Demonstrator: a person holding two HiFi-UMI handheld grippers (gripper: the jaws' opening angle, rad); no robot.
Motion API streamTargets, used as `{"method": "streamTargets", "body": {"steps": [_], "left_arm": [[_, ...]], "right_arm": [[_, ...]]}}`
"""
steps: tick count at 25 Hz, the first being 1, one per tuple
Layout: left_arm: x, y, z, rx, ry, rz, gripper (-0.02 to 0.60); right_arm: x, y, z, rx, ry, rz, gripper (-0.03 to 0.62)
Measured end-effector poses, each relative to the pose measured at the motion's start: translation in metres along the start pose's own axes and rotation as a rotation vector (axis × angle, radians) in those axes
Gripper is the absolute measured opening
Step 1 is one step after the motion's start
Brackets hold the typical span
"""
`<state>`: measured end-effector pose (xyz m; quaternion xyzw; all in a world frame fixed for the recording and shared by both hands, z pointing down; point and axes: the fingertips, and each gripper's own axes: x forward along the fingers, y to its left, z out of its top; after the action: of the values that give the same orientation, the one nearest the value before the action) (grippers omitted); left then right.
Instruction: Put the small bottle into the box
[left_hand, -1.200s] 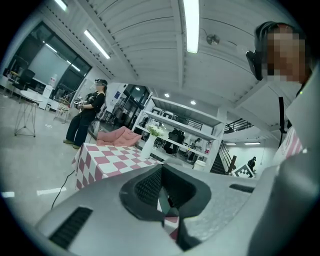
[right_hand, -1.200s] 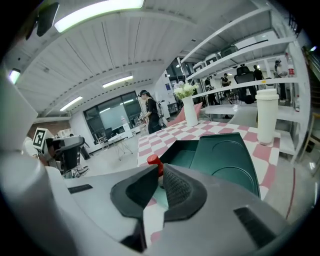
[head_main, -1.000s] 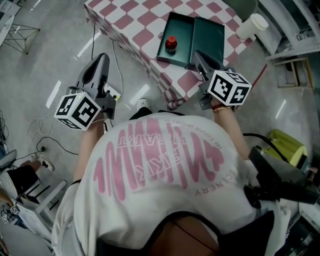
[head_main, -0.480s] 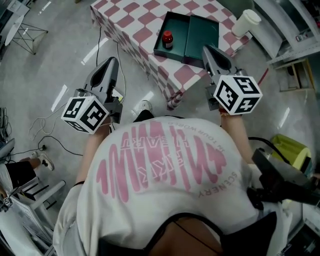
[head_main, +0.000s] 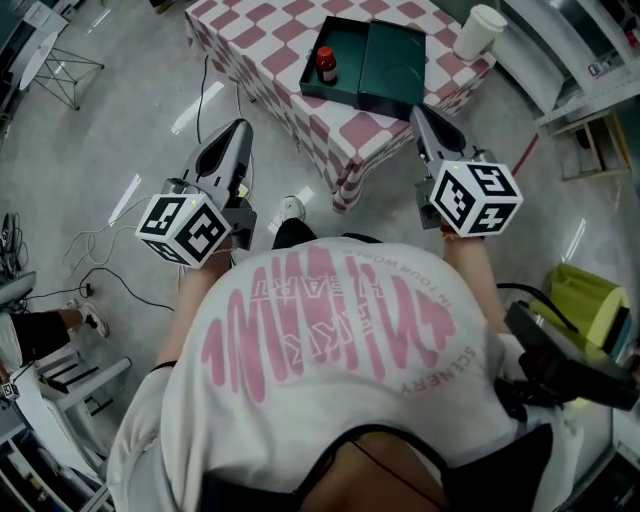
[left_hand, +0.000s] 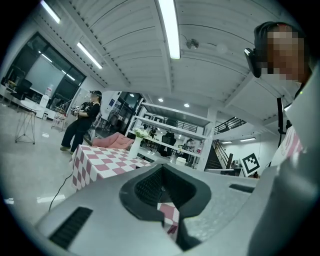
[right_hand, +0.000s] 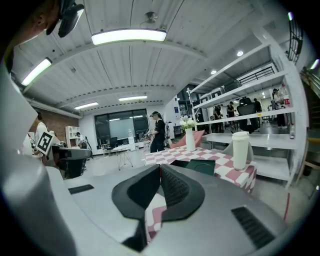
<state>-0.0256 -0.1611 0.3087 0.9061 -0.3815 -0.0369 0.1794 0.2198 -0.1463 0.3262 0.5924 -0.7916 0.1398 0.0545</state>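
The small bottle (head_main: 325, 64) stands inside the open box (head_main: 349, 52).

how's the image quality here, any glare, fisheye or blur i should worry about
Head view: sharp, mildly bent at the edges, white glare streaks on the glossy floor. Left gripper view: heavy fisheye with black corners, the ceiling lamp blown out. Right gripper view: same fisheye, bright light panel overhead, checkered table crisp.

Head view overhead, steeply down, both gripper views level (low), all sharing the checked table (head_main: 268, 58)
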Motion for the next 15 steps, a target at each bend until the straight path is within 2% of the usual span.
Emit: {"method": "streamTargets", "body": {"steps": [6,15], "left_arm": [[-0.016,-0.028,-0.029,-0.013,0.028,-0.012,0.006],[-0.03,-0.05,-0.063,-0.039,0.067,-0.009,0.006]], "right_arm": [[-0.025,0.001,-0.029,0.007,0.047,0.013,0.011],[-0.041,0.001,-0.046,-0.006,0.07,0.031,0.009]]}}
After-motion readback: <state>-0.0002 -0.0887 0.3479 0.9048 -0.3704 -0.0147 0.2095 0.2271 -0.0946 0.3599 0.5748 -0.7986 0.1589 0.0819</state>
